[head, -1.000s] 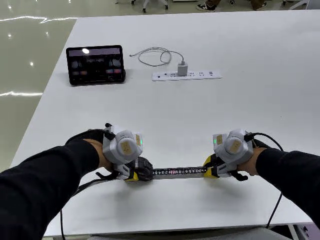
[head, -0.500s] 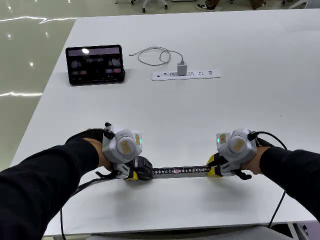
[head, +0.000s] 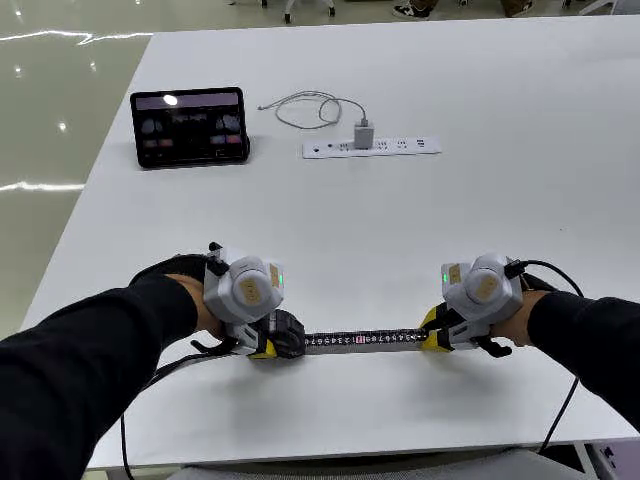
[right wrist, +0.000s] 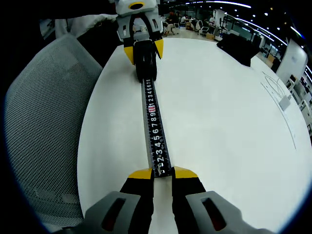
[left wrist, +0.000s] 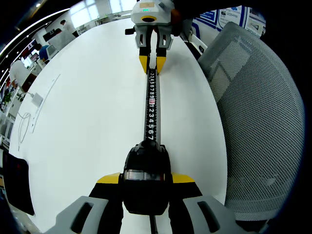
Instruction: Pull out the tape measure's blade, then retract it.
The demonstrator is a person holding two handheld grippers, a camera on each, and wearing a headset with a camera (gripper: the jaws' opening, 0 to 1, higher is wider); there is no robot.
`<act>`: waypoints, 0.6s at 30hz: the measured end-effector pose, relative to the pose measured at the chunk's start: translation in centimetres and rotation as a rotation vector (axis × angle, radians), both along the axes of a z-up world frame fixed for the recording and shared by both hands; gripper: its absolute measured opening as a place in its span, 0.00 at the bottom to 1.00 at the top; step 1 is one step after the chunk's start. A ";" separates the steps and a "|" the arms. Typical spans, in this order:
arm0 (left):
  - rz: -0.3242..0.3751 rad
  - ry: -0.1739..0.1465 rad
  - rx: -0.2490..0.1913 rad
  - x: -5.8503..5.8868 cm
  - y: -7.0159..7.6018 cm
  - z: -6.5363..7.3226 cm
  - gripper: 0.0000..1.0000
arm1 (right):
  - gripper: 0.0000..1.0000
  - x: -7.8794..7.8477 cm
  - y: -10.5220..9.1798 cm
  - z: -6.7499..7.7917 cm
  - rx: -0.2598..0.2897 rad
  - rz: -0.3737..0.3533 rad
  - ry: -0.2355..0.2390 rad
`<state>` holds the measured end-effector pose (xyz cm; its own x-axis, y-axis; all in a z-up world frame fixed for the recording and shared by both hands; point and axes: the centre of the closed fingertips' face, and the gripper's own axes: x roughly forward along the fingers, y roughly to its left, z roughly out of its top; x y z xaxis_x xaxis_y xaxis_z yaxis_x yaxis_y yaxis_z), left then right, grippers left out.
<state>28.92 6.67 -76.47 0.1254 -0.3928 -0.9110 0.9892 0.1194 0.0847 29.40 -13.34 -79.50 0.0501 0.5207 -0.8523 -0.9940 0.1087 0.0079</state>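
Observation:
The black tape measure case (head: 286, 336) rests near the table's front edge, clamped in my left gripper (head: 268, 347). In the left gripper view the case (left wrist: 146, 178) sits between the yellow-tipped jaws. Its black blade (head: 362, 340) with white numbers runs right across the table to my right gripper (head: 432, 338), which is shut on the blade's end. In the right gripper view the blade (right wrist: 155, 131) stretches from the pinched tip (right wrist: 161, 171) to the far case (right wrist: 144, 61). The left gripper view shows the blade (left wrist: 151, 105) reaching the right gripper (left wrist: 152, 62).
A tablet (head: 190, 126) stands at the back left of the white table (head: 400, 220). A white power strip (head: 371, 147) with a charger and looped cable (head: 310, 110) lies behind. A grey mesh chair (left wrist: 258, 126) sits by the table's front edge.
My right gripper has moved right along the table, drawing more blade out of the case. The left gripper and case have held still.

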 end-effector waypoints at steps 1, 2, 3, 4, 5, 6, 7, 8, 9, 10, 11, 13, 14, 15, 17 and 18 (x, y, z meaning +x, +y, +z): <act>-0.001 -0.001 0.000 0.0 0.0 0.0 0.31 | 0.08 0.0 -0.1 0.0 0.001 -0.003 0.001; -0.001 -0.001 0.001 0.0 0.0 0.0 0.31 | 0.08 0.0 -0.2 0.0 0.003 -0.005 0.003; -0.001 -0.001 0.002 0.0 0.0 0.0 0.31 | 0.08 0.0 -0.3 0.0 0.004 -0.006 0.004; -0.001 -0.001 0.002 0.0 0.0 0.0 0.31 | 0.08 0.0 -0.4 0.0 0.003 -0.007 0.004; -0.001 -0.002 0.002 0.0 0.0 0.0 0.31 | 0.08 0.0 -0.5 0.0 0.002 -0.007 0.004; 0.000 -0.002 0.001 0.0 0.0 0.0 0.31 | 0.08 0.0 -0.6 0.0 0.001 -0.008 0.004; 0.000 -0.002 0.002 0.0 0.0 0.0 0.31 | 0.08 0.0 -0.8 0.0 0.000 -0.009 0.004; 0.000 -0.003 0.003 0.0 0.0 0.0 0.31 | 0.08 0.0 -0.8 0.0 0.000 -0.009 0.004; 0.000 -0.003 0.003 0.0 0.0 0.0 0.31 | 0.08 0.0 -0.9 0.0 0.001 -0.011 0.005; 0.001 -0.003 0.004 0.0 0.0 0.0 0.31 | 0.08 0.0 -1.0 0.0 0.002 -0.012 0.005; 0.001 -0.003 0.005 0.0 0.0 0.0 0.31 | 0.08 0.0 -1.0 0.0 0.003 -0.013 0.006; 0.000 -0.004 0.007 0.0 0.0 0.0 0.31 | 0.08 0.0 -1.0 0.0 0.004 -0.014 0.007; 0.001 -0.004 0.006 0.0 0.0 0.0 0.31 | 0.08 0.0 -1.0 0.0 0.003 -0.014 0.008; 0.001 -0.003 0.006 0.0 0.0 0.0 0.31 | 0.08 0.0 -1.1 0.0 0.003 -0.014 0.008; 0.001 -0.002 0.006 0.0 0.0 0.0 0.31 | 0.08 -0.1 -1.2 0.0 -0.004 -0.011 0.010; 0.001 -0.002 0.006 0.0 0.1 0.0 0.31 | 0.08 -0.1 -1.2 0.0 -0.006 -0.008 0.010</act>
